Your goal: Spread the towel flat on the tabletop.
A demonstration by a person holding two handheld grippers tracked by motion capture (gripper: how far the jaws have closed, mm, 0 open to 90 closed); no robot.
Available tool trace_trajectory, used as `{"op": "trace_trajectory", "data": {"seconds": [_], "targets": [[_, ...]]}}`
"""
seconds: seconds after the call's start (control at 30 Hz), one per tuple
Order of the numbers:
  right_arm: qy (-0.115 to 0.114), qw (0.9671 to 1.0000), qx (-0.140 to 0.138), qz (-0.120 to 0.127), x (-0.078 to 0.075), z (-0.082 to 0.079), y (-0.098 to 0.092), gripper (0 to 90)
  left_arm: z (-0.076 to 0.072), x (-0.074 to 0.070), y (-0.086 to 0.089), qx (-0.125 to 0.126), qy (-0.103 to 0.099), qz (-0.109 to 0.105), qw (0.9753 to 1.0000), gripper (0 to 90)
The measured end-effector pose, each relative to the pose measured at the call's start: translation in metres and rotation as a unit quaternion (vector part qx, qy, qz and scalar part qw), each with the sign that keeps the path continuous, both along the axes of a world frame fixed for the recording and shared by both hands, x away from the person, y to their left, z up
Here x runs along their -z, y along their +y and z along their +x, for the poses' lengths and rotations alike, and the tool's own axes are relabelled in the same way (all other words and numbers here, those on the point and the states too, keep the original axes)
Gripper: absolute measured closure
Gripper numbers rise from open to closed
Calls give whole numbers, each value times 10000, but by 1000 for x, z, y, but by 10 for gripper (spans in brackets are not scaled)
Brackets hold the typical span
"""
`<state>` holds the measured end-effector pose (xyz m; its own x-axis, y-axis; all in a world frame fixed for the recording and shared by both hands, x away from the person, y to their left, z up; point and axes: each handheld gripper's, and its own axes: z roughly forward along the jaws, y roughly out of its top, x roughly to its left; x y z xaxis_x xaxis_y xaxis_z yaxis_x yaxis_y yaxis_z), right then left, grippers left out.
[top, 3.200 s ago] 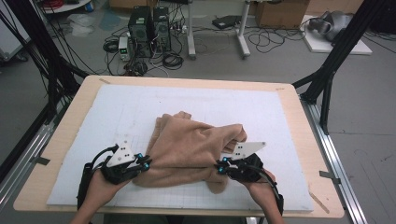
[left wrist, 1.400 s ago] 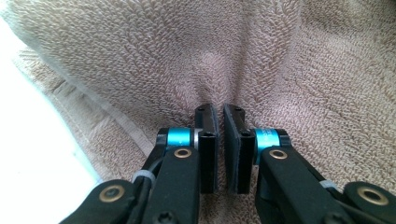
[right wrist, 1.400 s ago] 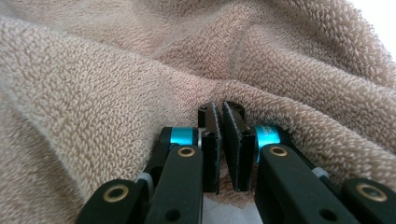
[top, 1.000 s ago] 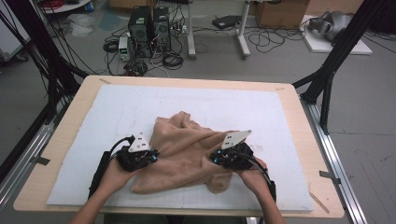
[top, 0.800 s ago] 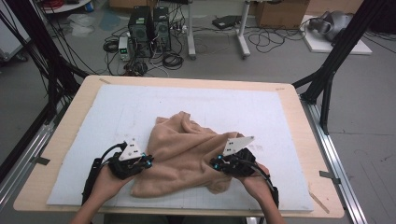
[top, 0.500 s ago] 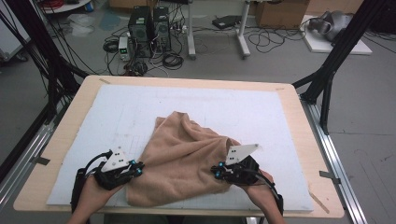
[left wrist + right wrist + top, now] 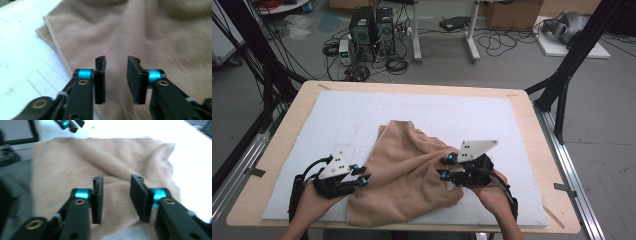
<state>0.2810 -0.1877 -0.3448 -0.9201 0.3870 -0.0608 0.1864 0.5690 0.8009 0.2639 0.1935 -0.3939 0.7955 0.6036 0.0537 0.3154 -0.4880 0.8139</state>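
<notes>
Cables and computer towers clutter the floor beyond my tabletop, whose white mat carries a rumpled tan towel near the front edge. At its left hem hovers my left gripper, jaws parted with nothing between them, the cloth's border just below in the left gripper view. On the towel's right side my right gripper sits over a raised fold, likewise spread and empty. I judge I am between grasps while flattening or folding; next, each gripper should drop onto an edge and pinch it.
</notes>
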Motion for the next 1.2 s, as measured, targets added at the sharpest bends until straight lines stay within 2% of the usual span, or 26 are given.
{"op": "trace_trajectory", "data": {"seconds": [0.1,0.13,0.23,0.33,0.37,0.4,0.47,0.53,0.63,0.7,0.8,1.0,1.2], "targets": [[58,9998,203,-18,-1,19,-1,571,18,1,-12,12,90,54,9999,604],[108,9996,263,-27,1,26,-1,564,23,3,-17,-7,54,112,9999,598],[348,9987,373,-44,9,43,2,533,37,12,-29,62,179,313,9993,564],[604,9973,383,-139,23,51,4,532,47,27,-37,118,525,697,9961,540],[657,9969,390,-192,28,52,3,536,50,32,-39,150,675,782,9945,537],[719,9963,388,-259,32,53,3,571,52,38,-40,192,837,778,9933,539],[840,9954,294,-365,41,52,0,707,50,37,-38,254,789,725,9939,586],[893,9948,116,-472,49,48,-2,801,47,36,-39,333,690,791,9939,709],[914,9947,37,-474,56,43,-6,820,42,34,-41,371,558,931,9934,825],[941,9948,41,-391,58,38,-8,820,39,33,-41,324,499,936,9938,840],[941,9951,-22,-302,58,32,-10,820,33,32,-34,245,412,835,9954,847],[859,9957,-215,-274,56,19,-7,821,16,30,-12,64,299,621,9976,850],[783,9954,-456,-305,53,5,1,825,-5,22,6,-3,196,450,9988,851]]}}
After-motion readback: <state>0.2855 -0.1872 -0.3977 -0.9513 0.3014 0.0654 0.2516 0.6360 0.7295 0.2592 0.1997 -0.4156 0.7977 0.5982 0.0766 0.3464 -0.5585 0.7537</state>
